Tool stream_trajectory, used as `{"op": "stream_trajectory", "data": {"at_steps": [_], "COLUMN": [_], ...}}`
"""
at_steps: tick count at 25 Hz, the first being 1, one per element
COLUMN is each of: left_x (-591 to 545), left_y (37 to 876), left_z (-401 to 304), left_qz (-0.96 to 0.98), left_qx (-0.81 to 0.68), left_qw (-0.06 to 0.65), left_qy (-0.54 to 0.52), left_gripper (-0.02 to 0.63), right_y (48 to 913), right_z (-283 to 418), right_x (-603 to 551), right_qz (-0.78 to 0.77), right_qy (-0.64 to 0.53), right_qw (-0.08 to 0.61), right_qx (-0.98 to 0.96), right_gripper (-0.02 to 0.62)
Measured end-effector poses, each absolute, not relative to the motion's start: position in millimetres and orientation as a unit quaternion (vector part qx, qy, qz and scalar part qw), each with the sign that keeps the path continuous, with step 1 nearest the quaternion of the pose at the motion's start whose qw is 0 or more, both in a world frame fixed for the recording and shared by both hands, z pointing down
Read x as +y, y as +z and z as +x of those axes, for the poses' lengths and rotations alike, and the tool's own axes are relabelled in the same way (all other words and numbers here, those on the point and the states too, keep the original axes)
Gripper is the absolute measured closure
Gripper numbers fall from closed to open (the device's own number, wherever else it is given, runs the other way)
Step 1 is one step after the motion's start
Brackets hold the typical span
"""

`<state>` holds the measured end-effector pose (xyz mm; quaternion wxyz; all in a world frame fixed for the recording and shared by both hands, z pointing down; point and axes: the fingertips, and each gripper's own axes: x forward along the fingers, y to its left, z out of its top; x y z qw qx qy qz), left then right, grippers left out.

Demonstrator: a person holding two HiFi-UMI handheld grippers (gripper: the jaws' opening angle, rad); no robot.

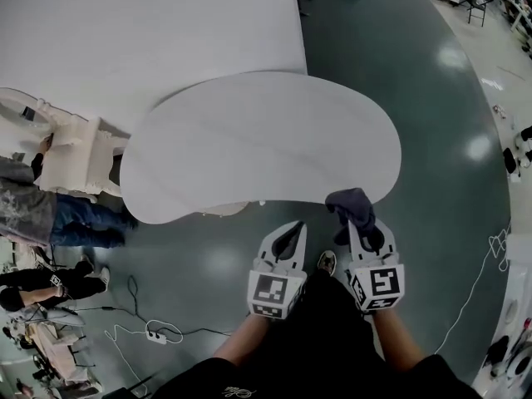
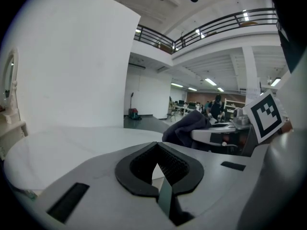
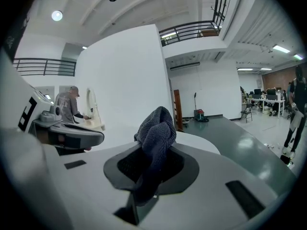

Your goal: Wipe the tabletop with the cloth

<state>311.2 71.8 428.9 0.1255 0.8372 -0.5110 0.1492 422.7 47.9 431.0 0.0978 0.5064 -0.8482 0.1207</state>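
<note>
Clamping the cloth (image 1: 353, 204), right gripper (image 1: 360, 228) hangs beside the white tabletop (image 1: 249, 140); left gripper (image 1: 291, 229), jaws together, hangs over green floor (image 1: 432, 123).

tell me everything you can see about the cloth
The cloth is dark grey-blue with a coarse knitted or waffle texture, and looks soft and thick. It is bunched and twisted, not spread flat. The right hand-held gripper is shut on its lower part, and a rounded wad sticks up past the jaw tips. In the head view it sits over the near right edge of the white tabletop. Whether it touches that surface cannot be told. Nothing else touches it.
</note>
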Motion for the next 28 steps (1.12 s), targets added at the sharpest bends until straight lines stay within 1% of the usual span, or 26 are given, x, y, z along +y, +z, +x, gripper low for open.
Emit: {"op": "stream_trajectory", "data": {"at_steps": [5,9,14,18,23,25,28], "left_x": [43.0,14.7,-16.4,-28.5,-36.0,-34.2,-33.2], "left_y": [444.0,459.5,478.3,494.0,511.8,513.2,519.7], "left_z": [298.7,295.1,310.9,319.7,334.2,334.7,328.2], "left_qz": [0.834,0.849,0.880,0.886,0.873,0.868,0.860], "left_qx": [-0.510,-0.480,-0.413,-0.385,-0.393,-0.397,-0.406], "left_qw": [0.141,0.148,0.138,0.162,0.190,0.193,0.198], "left_qy": [0.155,0.162,0.191,0.200,0.218,0.227,0.238], "left_gripper": [0.598,0.598,0.598,0.598,0.598,0.598,0.598], "right_y": [446.4,456.1,476.5,512.9,573.1,595.4,628.0], "right_z": [424.8,429.7,477.9,525.8,577.2,583.5,574.8], "right_x": [14.7,-8.7,-47.9,-74.2,-91.3,-91.4,-92.3], "right_qz": [0.515,0.540,0.597,0.621,0.615,0.608,0.584], "right_qy": [0.129,0.125,0.118,0.127,0.182,0.195,0.210], "right_qw": [0.116,0.138,0.182,0.235,0.282,0.300,0.327], "right_qx": [-0.840,-0.821,-0.772,-0.737,-0.713,-0.709,-0.713], "right_gripper": [0.545,0.545,0.545,0.545,0.545,0.545,0.545]}}
